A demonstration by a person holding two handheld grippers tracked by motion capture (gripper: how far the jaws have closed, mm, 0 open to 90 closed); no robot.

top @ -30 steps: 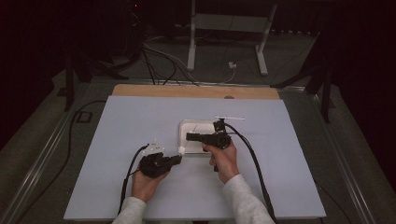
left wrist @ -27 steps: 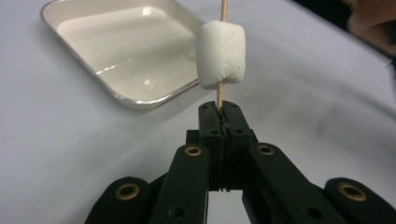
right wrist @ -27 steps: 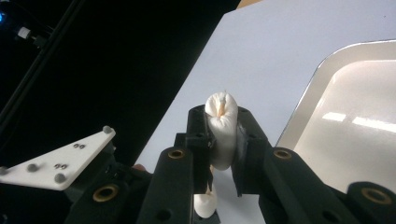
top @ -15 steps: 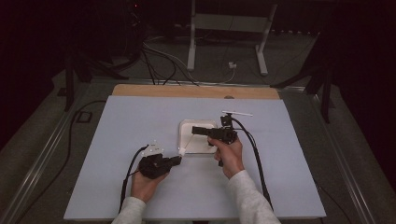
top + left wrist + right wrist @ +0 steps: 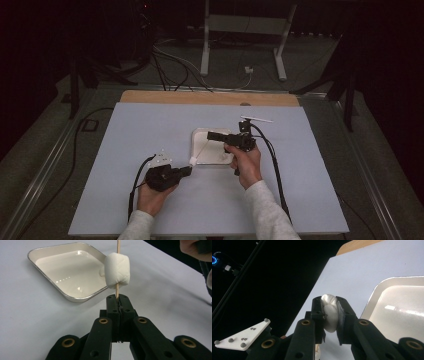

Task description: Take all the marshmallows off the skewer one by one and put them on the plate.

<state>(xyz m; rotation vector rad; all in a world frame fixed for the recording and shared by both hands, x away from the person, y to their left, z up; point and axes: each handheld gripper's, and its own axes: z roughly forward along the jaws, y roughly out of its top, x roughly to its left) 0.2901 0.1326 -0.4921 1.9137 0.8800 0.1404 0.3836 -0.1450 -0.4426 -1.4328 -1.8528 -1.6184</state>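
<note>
From above, your left hand-held gripper point(image 5: 186, 171) sat near the tray point(image 5: 200, 137). Its own view showed it clenched on a skewer point(image 5: 118, 246) carrying one marshmallow point(image 5: 117, 270) just beyond its tips. Your right hand-held gripper point(image 5: 329, 307) squeezed a second marshmallow point(image 5: 329, 312); threading it on likely came next.

The high view looks down and forward from above the person's side, far enough to see the whole worktop point(image 5: 125, 150). Each gripper view sits low, right behind its own black jaws, very close up. All three views share the white tray point(image 5: 216, 156) point(image 5: 53, 267) point(image 5: 402, 315).
</note>
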